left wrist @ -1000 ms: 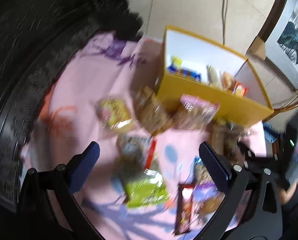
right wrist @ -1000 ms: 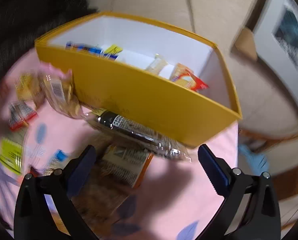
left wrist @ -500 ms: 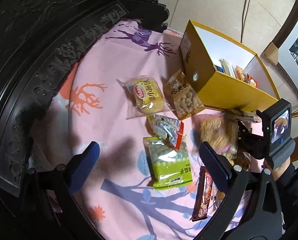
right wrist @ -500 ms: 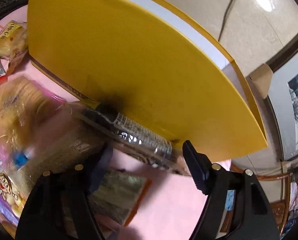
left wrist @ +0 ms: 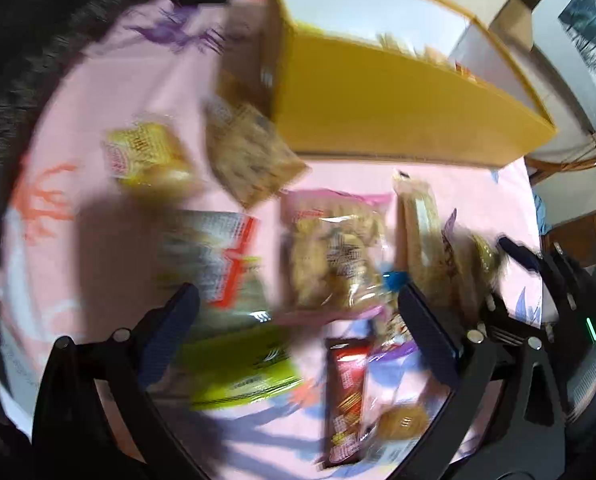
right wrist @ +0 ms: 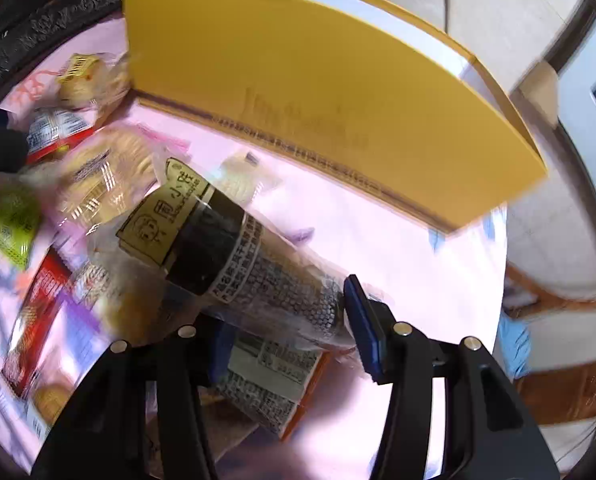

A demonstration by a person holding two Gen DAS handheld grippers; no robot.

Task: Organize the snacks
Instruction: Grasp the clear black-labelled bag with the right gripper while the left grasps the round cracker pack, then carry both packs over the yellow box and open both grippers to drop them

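Right gripper (right wrist: 287,334): jaws clamped on a long clear-wrapped snack roll (right wrist: 233,256), lifted off the pink patterned cloth (right wrist: 398,264); half a second ago the jaws were only straddling it as it lay against the box. Roll label: black band, small print, cartoon face with Chinese characters, not legible. Beneath it an orange-edged packet (right wrist: 273,384). Left gripper (left wrist: 298,328): jaws wide, empty, above a green packet (left wrist: 241,368) and a red-brown bar (left wrist: 346,396); view motion-blurred, sharp before. Beyond, a pink-trimmed cookie bag (left wrist: 334,248) on the bench. Farthest, the yellow box (right wrist: 318,92), faint unreadable lettering on its side; tiled floor (right wrist: 478,4) behind.
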